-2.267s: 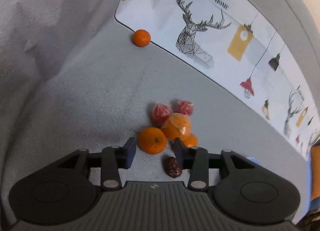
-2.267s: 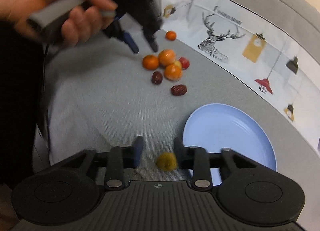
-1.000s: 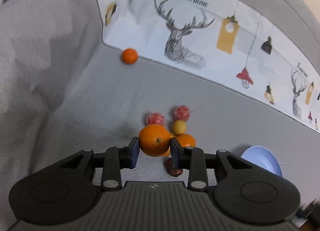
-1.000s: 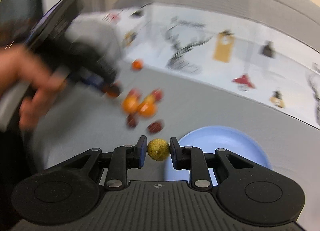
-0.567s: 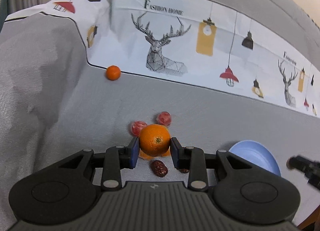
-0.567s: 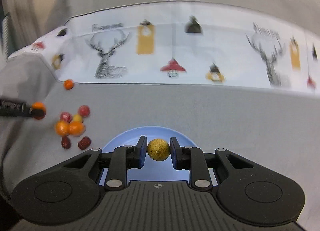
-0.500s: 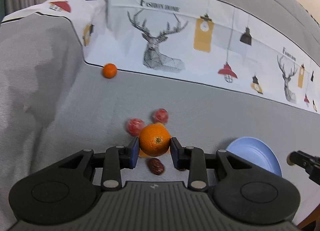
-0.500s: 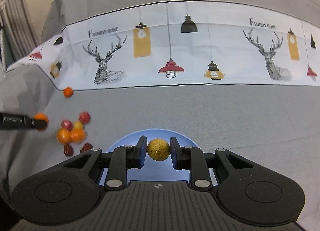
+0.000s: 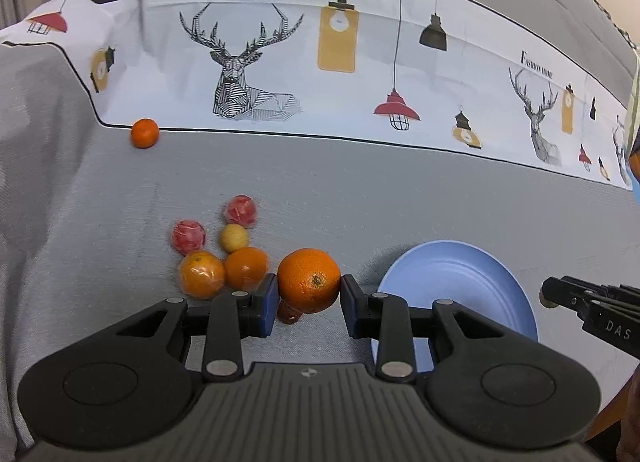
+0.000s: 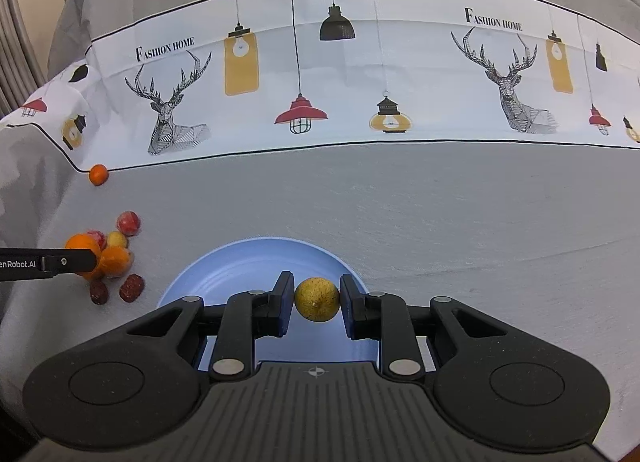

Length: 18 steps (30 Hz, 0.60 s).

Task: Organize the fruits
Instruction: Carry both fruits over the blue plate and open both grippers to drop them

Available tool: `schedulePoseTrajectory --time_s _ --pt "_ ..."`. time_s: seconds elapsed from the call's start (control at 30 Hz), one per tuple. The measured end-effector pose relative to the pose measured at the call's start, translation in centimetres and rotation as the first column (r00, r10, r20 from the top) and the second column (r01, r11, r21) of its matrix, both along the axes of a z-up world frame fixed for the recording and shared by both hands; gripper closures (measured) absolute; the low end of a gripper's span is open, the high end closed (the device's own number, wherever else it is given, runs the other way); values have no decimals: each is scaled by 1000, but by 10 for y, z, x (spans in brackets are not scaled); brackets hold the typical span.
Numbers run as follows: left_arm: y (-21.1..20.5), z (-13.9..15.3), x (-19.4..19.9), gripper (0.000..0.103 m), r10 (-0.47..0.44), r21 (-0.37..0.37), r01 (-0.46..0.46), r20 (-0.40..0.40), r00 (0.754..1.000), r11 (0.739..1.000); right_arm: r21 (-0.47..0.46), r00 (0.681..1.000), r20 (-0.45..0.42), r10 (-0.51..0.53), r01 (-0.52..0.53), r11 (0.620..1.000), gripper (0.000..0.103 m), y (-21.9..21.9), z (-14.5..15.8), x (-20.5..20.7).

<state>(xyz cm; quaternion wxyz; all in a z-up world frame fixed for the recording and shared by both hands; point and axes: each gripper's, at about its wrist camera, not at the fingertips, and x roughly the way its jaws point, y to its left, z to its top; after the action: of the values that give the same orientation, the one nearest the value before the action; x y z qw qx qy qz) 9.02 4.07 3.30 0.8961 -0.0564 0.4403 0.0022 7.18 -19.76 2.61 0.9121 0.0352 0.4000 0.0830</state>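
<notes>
Right gripper pinches a small speckled yellow fruit over the round pale-blue plastic plate, probably to drop it there. Left gripper clamps a round orange left of the plate, looks next in line.

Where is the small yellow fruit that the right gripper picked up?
In the right wrist view, the yellow fruit is clamped in the right gripper, held over the near part of the blue plate.

The left tool grips an orange beside the blue plate.

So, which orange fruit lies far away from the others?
The small orange lying alone at the white printed border of the cloth; the other oranges sit clustered near the gripper.
</notes>
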Motion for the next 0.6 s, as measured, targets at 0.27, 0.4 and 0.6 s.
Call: schedulePoseTrajectory --time_s 0.27,0.4,0.6 --pt "-2 -3 3 66 -15 4 15 -3 1000 1000 -17 1000 -7 10 -10 1000 77 -2 -3 0" --pt "-15 -11 5 66 -111 -23 111 -40 993 994 -73 999 -21 30 -32 997 77 6 -8 0" --pt "-54 -20 -4 67 -339 -43 337 -56 939 940 -125 998 -40 47 -52 991 77 12 -14 1"
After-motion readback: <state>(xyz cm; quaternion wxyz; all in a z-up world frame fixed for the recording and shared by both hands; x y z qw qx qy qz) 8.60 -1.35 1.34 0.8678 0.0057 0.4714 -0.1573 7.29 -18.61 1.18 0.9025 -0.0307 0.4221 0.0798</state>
